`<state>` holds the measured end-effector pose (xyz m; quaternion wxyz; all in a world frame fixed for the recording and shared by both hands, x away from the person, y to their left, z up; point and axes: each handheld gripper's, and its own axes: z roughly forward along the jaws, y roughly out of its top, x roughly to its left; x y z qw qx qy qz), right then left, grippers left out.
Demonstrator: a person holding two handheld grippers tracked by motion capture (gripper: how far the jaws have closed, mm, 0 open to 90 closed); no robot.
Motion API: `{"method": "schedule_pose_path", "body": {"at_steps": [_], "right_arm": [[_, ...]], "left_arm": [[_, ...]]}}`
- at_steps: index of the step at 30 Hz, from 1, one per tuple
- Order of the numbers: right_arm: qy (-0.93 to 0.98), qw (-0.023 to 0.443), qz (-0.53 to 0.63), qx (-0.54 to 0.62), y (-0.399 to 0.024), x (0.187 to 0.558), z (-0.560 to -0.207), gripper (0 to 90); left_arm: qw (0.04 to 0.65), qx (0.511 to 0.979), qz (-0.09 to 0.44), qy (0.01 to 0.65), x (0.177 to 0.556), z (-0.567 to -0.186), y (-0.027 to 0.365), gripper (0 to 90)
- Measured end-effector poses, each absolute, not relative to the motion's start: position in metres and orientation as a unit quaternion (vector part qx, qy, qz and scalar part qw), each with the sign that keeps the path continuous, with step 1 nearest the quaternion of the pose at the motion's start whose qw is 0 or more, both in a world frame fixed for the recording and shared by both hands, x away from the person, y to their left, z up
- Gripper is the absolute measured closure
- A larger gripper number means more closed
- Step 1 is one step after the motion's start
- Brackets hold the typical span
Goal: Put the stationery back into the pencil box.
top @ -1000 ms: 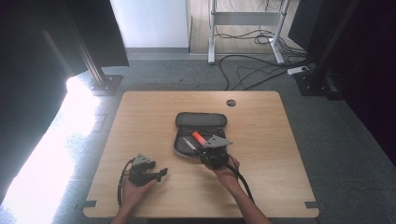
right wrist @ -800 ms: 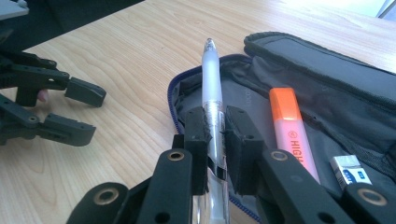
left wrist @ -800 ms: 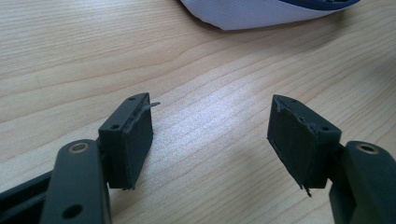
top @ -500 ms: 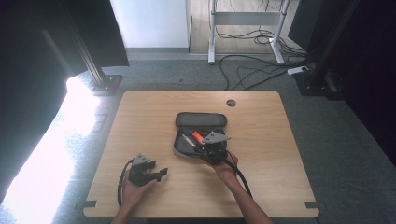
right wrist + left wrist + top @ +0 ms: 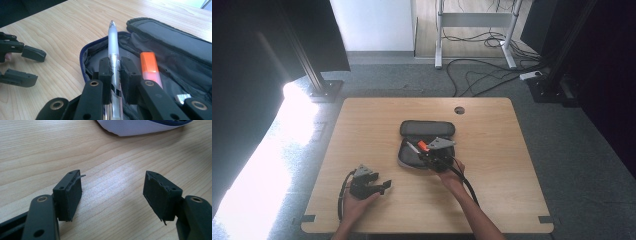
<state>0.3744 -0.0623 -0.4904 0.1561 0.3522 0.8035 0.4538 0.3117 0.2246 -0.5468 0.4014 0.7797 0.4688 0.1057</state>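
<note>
An open dark pencil case (image 5: 427, 129) lies mid-table, its lid folded back. My right gripper (image 5: 428, 151) hovers over the case's front half, shut on a translucent white pen (image 5: 112, 42) whose tip points out past the case's blue zipper edge. An orange highlighter (image 5: 149, 66) lies inside the case (image 5: 175, 45), just right of the jaws of the right gripper (image 5: 115, 62). My left gripper (image 5: 379, 187) rests on the wood near the front left, held by a hand. Its pads stand wide apart with nothing between them, seen in the left gripper view (image 5: 112, 192).
A round cable hole (image 5: 459, 110) sits in the table near the far edge. The pale underside of the case (image 5: 140, 126) shows at the top of the left gripper view. The left gripper (image 5: 22, 65) lies to the left of the case.
My right gripper has edged slightly farther over the case with the pen in it. The left gripper has stayed where it was.
</note>
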Motion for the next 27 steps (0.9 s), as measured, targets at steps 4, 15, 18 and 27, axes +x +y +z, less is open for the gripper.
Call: {"method": "schedule_pose_path", "body": {"at_steps": [4,15,18,27], "right_arm": [[0.805,0.157,0.451,0.353,-0.059,0.379,-0.491,78.8],[0.809,0.159,0.44,0.356,-0.052,0.39,-0.496,78.8],[0.809,0.159,0.438,0.358,-0.052,0.393,-0.498,78.8],[0.813,0.162,0.426,0.362,-0.047,0.405,-0.503,78.8]], "left_arm": [[0.402,0.779,0.105,0.469,0.312,-0.547,0.225,31.4],[0.402,0.779,0.104,0.469,0.312,-0.547,0.225,31.4],[0.402,0.779,0.104,0.469,0.312,-0.547,0.225,31.4],[0.403,0.779,0.103,0.469,0.312,-0.547,0.225,31.4]]}}
